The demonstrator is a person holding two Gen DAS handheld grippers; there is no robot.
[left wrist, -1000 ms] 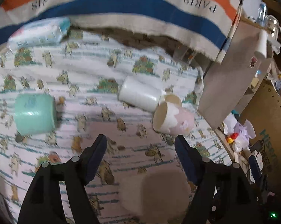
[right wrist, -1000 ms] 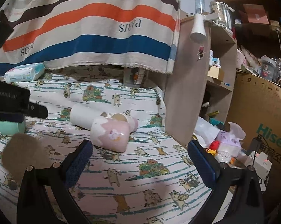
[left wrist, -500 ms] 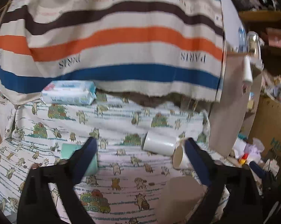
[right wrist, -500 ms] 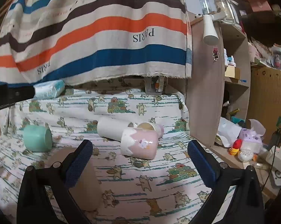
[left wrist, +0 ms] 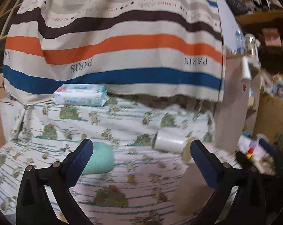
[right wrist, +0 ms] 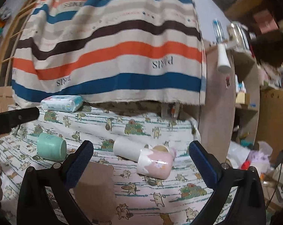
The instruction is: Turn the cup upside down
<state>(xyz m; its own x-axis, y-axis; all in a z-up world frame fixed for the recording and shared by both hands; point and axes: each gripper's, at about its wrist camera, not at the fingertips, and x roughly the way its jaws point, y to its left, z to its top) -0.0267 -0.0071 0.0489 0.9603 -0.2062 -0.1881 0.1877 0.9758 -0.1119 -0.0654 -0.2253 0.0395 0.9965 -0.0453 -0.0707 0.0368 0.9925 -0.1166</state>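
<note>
Four cups on the patterned surface [right wrist: 160,127]: mint cup [right wrist: 51,149] centre-left, white cup [right wrist: 126,150] and pink cup [right wrist: 156,166] centre, all lying sideways; brown cup [right wrist: 96,187] lower-centre, upside down. Left claw [left wrist: 141,161] and right claw [right wrist: 141,161] both spread, empty.

Cat-print bed sheet [right wrist: 160,131], mint cup [right wrist: 51,149], white cup [right wrist: 125,151], pink cup [right wrist: 155,166], brown cup [right wrist: 96,185], wipes pack [right wrist: 61,103]

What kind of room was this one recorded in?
Likely a cluttered home bedroom or storeroom: a cartoon-print sheet covers the work surface, a striped cloth hangs behind, and a crowded shelf unit stands beside it.
</note>
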